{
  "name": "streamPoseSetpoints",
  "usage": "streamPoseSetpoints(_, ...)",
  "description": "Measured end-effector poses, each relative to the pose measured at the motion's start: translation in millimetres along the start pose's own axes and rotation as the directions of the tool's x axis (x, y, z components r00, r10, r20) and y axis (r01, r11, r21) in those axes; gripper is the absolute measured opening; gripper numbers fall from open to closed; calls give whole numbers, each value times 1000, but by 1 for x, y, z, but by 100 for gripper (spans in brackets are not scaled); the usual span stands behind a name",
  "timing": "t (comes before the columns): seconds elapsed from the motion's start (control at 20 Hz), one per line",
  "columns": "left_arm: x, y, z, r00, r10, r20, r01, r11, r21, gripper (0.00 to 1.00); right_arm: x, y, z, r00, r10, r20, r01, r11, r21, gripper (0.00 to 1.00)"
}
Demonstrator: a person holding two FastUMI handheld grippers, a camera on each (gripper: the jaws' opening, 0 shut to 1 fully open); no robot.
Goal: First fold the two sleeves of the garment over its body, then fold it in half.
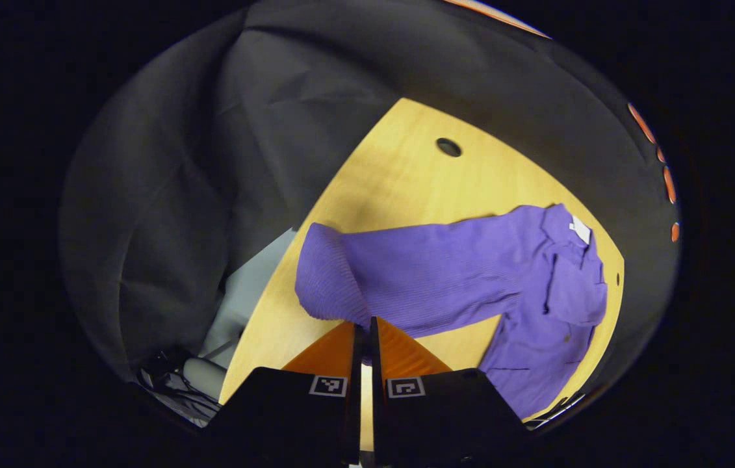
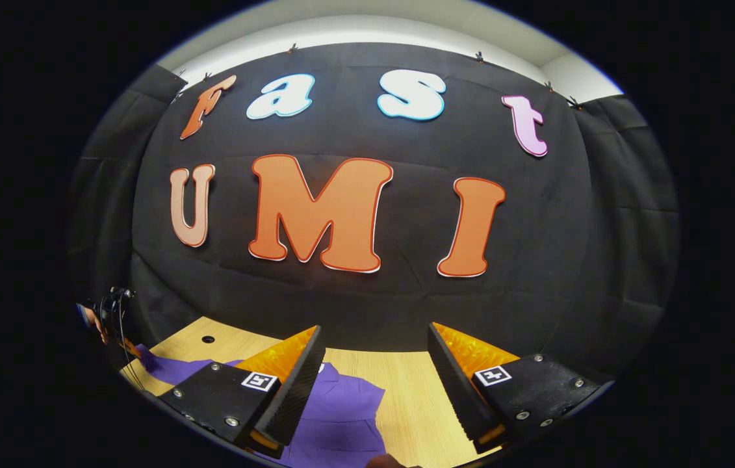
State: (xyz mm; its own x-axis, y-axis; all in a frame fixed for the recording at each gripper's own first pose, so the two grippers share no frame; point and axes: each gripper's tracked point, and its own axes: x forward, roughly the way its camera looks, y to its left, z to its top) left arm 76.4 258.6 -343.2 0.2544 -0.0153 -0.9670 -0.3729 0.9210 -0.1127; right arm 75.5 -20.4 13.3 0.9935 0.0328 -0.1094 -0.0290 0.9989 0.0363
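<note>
A purple long-sleeved garment (image 1: pixel 536 286) lies on the wooden table (image 1: pixel 406 175). One sleeve (image 1: pixel 419 273) stretches out to the left across the table, and its ribbed cuff (image 1: pixel 325 279) is lifted and curled. My left gripper (image 1: pixel 364 328) is shut on the lower edge of that cuff, with the jaws pressed together. A white label (image 1: pixel 580 229) shows at the collar. In the right gripper view, my right gripper (image 2: pixel 373 331) hangs open over the table (image 2: pixel 419 390), nothing between its fingers. The garment (image 2: pixel 341 409) lies below its left finger.
The table has a round cable hole (image 1: pixel 448 147), also visible as a hole (image 2: pixel 208 339) at the back left. Off the table's left edge are grey floor (image 1: pixel 247 292) and cables (image 1: pixel 166 383). Black cloth walls (image 2: pixel 367 305) stand close behind the table.
</note>
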Motion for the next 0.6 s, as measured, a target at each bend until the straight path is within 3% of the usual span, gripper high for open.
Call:
streamPoseSetpoints(0.35,-42,-121,29,994,-89,63,77,983,164,8,1,-19,-14,1000,29,-10,-28,999,14,94)
streamPoseSetpoints(0.6,-58,-211,34,986,-150,67,123,945,303,8,2,-40,-21,1000,24,-7,-24,999,31,94)
